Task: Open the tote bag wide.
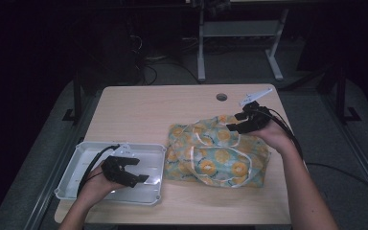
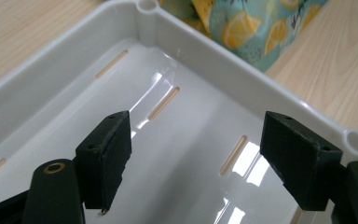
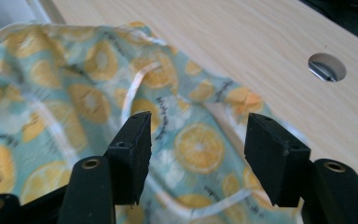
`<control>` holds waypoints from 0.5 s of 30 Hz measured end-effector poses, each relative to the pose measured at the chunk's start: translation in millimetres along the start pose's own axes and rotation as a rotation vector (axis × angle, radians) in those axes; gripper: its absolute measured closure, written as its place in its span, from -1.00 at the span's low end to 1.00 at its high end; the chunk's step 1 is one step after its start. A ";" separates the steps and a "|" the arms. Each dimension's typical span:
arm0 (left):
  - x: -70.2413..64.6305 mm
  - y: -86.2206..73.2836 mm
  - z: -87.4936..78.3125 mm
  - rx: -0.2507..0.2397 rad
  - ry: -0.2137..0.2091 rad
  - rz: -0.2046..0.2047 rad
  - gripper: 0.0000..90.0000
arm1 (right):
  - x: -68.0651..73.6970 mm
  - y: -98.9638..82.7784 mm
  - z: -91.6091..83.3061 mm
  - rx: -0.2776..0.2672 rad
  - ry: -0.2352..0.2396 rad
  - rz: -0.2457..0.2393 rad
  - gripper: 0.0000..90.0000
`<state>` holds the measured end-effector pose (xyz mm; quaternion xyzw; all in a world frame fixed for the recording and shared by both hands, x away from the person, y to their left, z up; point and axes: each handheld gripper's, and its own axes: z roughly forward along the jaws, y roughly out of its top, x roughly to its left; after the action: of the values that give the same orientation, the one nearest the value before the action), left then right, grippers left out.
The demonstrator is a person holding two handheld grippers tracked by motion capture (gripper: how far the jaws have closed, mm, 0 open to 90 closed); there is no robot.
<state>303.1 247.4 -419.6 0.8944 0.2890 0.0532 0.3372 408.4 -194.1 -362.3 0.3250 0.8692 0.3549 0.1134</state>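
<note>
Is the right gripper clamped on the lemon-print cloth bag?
No. In the right gripper view the right gripper hangs above the cloth bag with its fingers apart and no fabric between them.

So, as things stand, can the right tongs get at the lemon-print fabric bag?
Probably yes. The right tongs hang open just above the far right corner of the lemon-print fabric bag, nothing between their jaws. The left tongs sit open over the white tray, out of the way.
</note>
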 end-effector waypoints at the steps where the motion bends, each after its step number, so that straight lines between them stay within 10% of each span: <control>1: 0.6 1.2 -0.1 -0.002 0.000 0.001 -0.45 | 1.8 -2.7 -2.5 0.002 0.000 -0.004 -0.09; 15: 4.6 31.4 -5.2 -0.042 -0.030 0.025 -0.39 | 28.5 -45.1 -31.3 0.004 0.001 0.024 0.02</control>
<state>320.5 233.9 -396.2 0.8912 0.2717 0.0499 0.3597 351.4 -216.9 -369.9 0.3353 0.8661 0.3546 0.1081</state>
